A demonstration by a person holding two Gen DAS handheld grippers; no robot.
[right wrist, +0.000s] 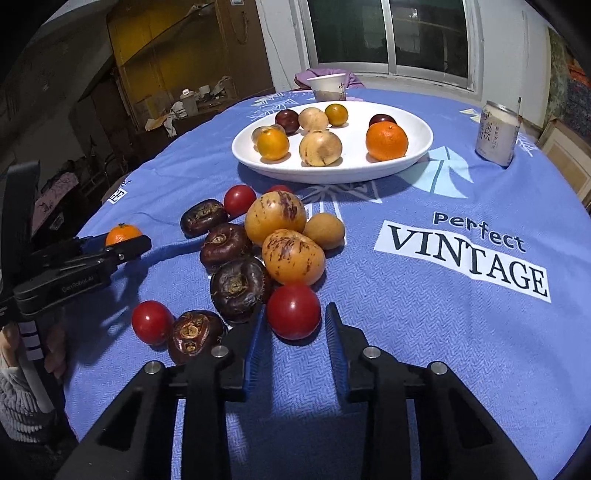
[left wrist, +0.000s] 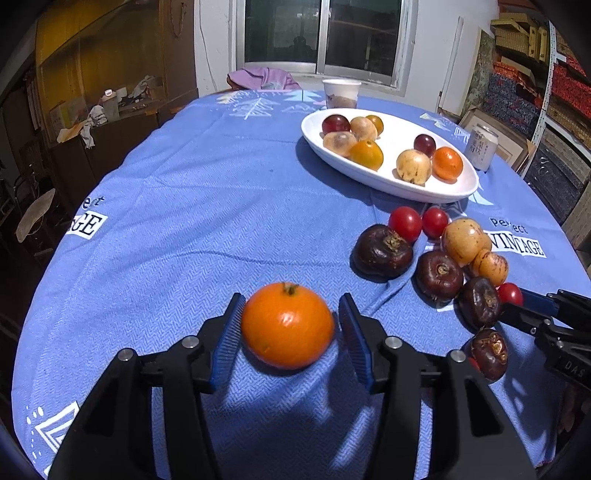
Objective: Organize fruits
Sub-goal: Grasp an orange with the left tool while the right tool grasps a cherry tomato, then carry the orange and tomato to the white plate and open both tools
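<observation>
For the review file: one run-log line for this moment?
left gripper: open, astride orange | right gripper: shut on nearest tomato

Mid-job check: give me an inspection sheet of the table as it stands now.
Surface: blue printed tablecloth, wrinkled near the fruit.
Job's things: white dish holds eight fruits; loose pile of tomatoes, dark chestnut-like fruits and yellow fruits beside it; orange apart.
Clutter: can, paper cup, purple cloth.
Grippers: left gripper open around the orange; right gripper closed on a tomato.
Cables: thin cord on the wall.
Surroundings: window, cabinet, stacked boxes.
</observation>
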